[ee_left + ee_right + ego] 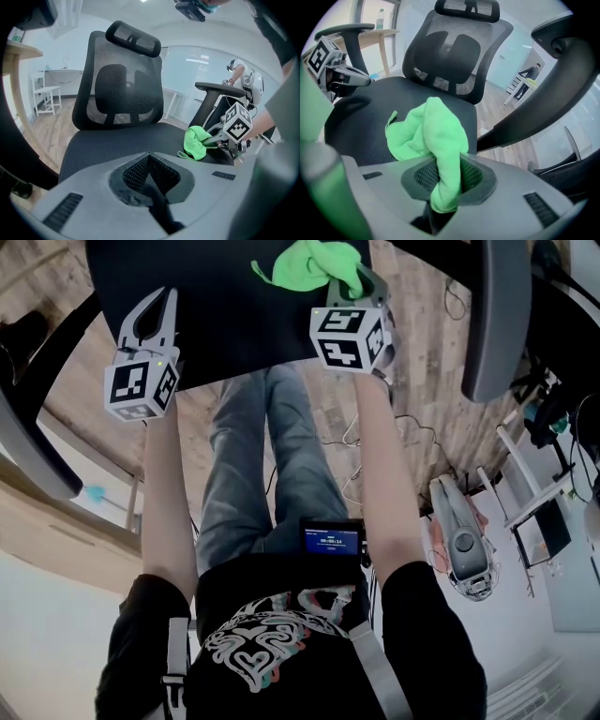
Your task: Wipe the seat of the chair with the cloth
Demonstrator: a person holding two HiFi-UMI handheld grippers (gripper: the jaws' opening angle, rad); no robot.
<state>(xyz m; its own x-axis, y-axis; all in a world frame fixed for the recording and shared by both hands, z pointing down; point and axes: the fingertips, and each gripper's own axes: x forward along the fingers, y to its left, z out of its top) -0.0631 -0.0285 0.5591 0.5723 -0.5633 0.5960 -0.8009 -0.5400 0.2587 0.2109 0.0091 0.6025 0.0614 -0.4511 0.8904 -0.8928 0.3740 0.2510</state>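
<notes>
We see the right gripper [345,284] clenched on a crumpled bright green microfibre cloth [314,262]. In the right gripper view a fold of the cloth [427,127] is pinched between the mesh pads of this gripper [443,174], and the rest bunches out ahead of the jaws. The bunch sits on the black fabric seat of the office chair [216,320], on its right part near the front edge. In the left gripper view the cloth [195,142] looks to be touching the seat [117,140].

The left gripper [161,298] has its jaws pressed together with nothing between them, and its own view confirms this [149,158]. It is over the seat's front left, well apart from the cloth. We can't tell if it touches the fabric.

The black mesh backrest [117,93] stands upright behind the seat. A dark grey curved armrest [497,315] is just right of the right gripper. The person stands at the seat front on a wooden plank floor [422,343].
</notes>
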